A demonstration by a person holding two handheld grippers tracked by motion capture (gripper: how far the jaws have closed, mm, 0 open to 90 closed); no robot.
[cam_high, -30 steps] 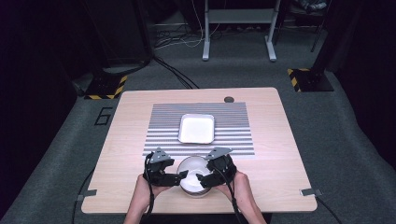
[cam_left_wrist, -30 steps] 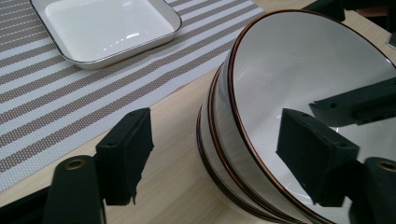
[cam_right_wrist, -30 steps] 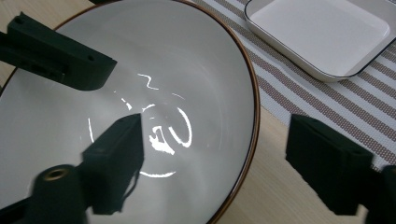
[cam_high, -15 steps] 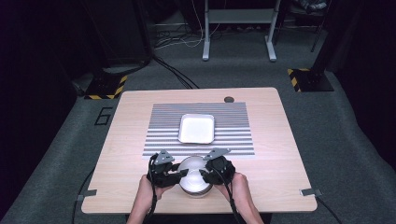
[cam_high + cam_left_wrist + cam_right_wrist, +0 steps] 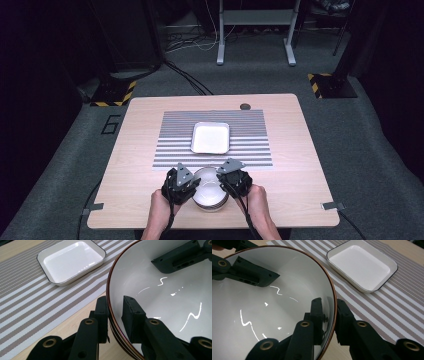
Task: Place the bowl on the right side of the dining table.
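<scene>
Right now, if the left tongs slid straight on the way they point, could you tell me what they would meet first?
Probably the right tongs, gripping the far rim of the same bowl that the left tongs straddle, though depth is hard to judge.

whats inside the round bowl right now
No contents: the bowl shows a glossy white interior with one jaw of each gripper reaching inside over its rim. What lies under it is covered.

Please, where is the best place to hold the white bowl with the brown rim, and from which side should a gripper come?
Probably the thin rim of the bowl, one jaw inside and one outside, since the wall is wide and smooth. The left gripper and right gripper straddle the rim on opposite sides this way; two opposed holds should keep it level.
</scene>
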